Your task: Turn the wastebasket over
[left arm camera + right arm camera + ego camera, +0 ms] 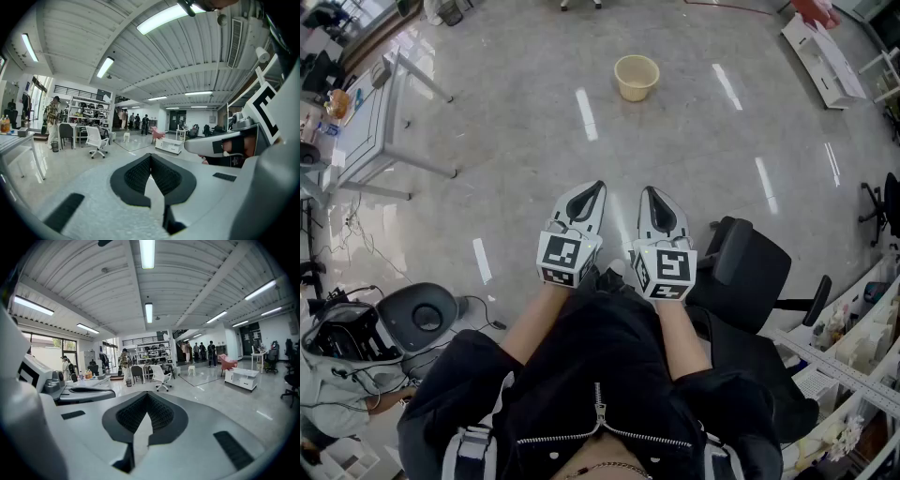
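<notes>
**Figure: both grippers held before the lap, wastebasket ahead.** In the head view, the left gripper (pixel 596 191) and the right gripper (pixel 648 193) are held side by side, close together but not touching, in front of the person's lap. Both pairs of jaws are seen clenched tip to tip, with nothing between them. The same is shown in the left gripper view and the right gripper view.

The wastebasket (pixel 637 77), cream-coloured, stands upright with its open mouth upward on the glossy floor (pixel 516 169). It is placed well ahead of the jaw tips, roughly on the line between the two grippers, and is touched by neither.

A black office chair (pixel 752 272) is located to the right of the right gripper's jaws and behind them. A white table (pixel 366 131) is located well to the left of the left gripper's jaws.
</notes>
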